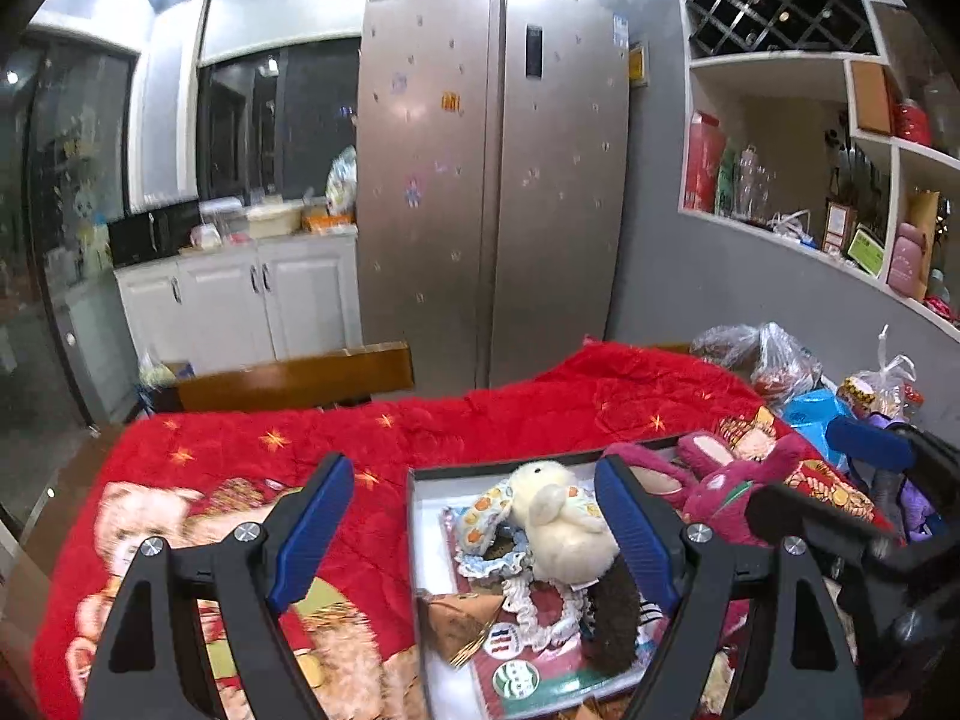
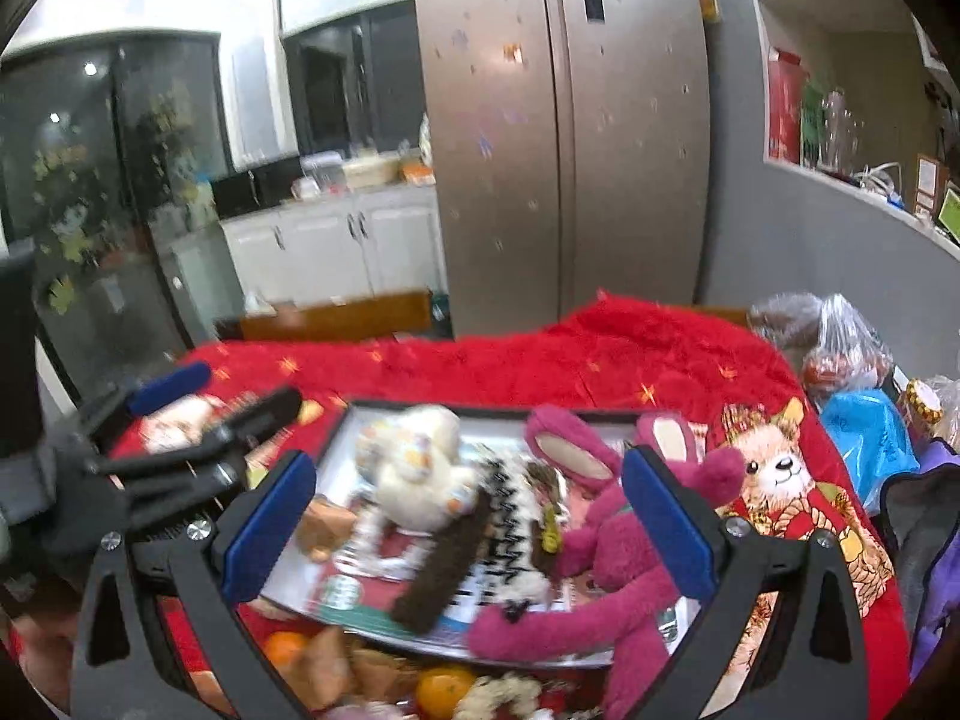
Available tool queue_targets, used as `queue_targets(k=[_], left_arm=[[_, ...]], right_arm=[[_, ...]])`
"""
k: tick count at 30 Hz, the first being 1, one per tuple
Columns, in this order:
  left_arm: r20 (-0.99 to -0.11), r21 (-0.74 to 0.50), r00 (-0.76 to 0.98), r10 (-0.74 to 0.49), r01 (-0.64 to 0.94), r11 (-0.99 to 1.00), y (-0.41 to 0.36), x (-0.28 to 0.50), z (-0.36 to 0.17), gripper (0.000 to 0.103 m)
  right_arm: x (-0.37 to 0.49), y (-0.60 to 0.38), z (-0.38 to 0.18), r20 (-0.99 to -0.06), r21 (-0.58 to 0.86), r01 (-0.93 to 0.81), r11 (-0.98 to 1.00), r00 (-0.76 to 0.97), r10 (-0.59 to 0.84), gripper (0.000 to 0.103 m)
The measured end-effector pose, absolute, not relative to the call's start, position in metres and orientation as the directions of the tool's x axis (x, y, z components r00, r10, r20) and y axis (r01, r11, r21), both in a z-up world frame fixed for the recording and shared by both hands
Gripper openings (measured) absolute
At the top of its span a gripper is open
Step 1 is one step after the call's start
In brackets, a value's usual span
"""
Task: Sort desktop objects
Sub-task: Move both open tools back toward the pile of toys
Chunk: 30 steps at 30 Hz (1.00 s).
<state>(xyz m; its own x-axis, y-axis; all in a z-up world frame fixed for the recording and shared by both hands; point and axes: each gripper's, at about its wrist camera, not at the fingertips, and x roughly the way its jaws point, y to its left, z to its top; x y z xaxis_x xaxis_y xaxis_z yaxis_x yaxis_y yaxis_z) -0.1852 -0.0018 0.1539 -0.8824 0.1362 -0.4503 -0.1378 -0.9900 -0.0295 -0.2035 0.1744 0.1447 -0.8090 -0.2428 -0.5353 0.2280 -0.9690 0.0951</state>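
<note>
1. Desktop objects lie heaped in a shallow tray (image 1: 414, 516) on a desk covered by a red quilt (image 1: 420, 426); in the left wrist view the tray sits at about 5 o'clock from the frame centre, between the blue pads.
2. We read the left tongs (image 1: 474, 516) as wide open and empty: the cream plush toy (image 1: 558, 516) lies beyond and below the pads, touching neither.
3. We read the right tongs (image 2: 468, 516) as open too, with nothing pressed between the pads; the pink plush bear (image 2: 600, 516) lies across the tray's edge at 4 o'clock, partly behind the right-hand pad, and contact there cannot be judged.
4. In our judgement the step in hand is choosing and approaching one item, since both tongs hang above the heap and hold nothing.
5. To do it well, we should take the topmost item first. The cream plush toy rests on frilled fabric pieces (image 1: 480, 558) and beside a dark brush (image 2: 438, 564), so a low grip risks dragging those along.
6. We should close on the toy's body, not on a limb.
7. Oranges (image 2: 444, 690) lie near the tray at 6 o'clock in the right wrist view; we should keep the tongs clear of them.
8. Each tongs should keep well apart from the other.
</note>
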Motion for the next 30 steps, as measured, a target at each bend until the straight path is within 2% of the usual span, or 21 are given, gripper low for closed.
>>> queue_targets(k=[3,8,14,20,30], left_arm=[[-0.435,-0.006,-0.896,0.087,-0.093,-0.996,-0.004,-0.16,0.173,0.085],[-0.404,-0.006,-0.91,0.095,-0.101,-0.995,-0.006,-0.116,0.193,0.085],[-0.427,-0.008,-0.902,0.07,-0.074,-0.997,-0.009,-0.078,0.19,0.085],[-0.457,-0.026,-0.886,0.076,-0.072,-0.997,-0.014,-0.048,0.168,0.085],[-0.533,-0.031,-0.842,0.085,-0.081,-0.996,-0.027,-0.032,0.107,0.085]], right_arm=[[-0.181,0.172,0.161,-0.517,0.119,0.234,-0.965,-0.815,-0.262,0.103],[-0.138,0.167,0.183,-0.483,0.098,0.243,-0.965,-0.836,-0.26,0.103],[-0.088,0.165,0.185,-0.467,0.09,0.263,-0.961,-0.841,-0.274,0.103],[-0.047,0.165,0.161,-0.468,0.087,0.264,-0.961,-0.841,-0.273,0.103],[-0.015,0.164,0.086,-0.559,0.118,0.301,-0.946,-0.768,-0.313,0.103]])
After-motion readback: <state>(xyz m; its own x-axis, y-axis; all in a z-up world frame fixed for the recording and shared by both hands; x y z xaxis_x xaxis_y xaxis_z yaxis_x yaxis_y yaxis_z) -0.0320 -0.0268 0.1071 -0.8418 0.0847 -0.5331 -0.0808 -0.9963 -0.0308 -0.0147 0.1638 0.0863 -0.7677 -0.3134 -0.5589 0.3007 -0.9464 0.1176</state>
